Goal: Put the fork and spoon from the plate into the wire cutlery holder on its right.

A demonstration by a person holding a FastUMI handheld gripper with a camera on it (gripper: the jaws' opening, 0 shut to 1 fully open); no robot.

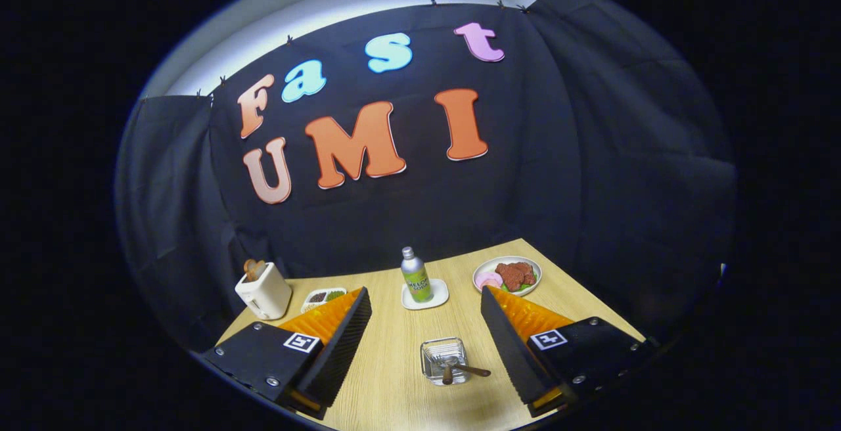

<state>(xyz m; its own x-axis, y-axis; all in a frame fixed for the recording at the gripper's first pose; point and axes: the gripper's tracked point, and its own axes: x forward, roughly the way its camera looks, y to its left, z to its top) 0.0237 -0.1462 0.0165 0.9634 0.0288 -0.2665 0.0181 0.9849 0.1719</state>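
Nearest of all, the gripper hangs above the table with its two fingers spread wide apart, gripping nothing. Both slope down toward the tabletop and neither touches anything on it.

Beneath them the pale wooden table runs back to the dark cloth wall of the booth.

Back by the wall, beyond the left finger, a white toaster stands upright with brown slices poking out of its top. Beyond the right finger sits a round white plate of food, carrying a reddish-brown lump with something pink and a bit of green beside it. Between those two, just ahead of the fingertips, a small metal bottle with a green label stands upright on a square white coaster. A little white tray lies just beside the toaster, partly hidden by the left finger, with one dark helping and one green one.

Down in the gap between the fingers, closer to the right one, lies a small square glass dish. The fork rests in it, its tines toward the far side. The spoon lies with it. Two brown wooden handles stick out over the near rim, one angled off to the right; which handle belongs to which piece is too small to tell.
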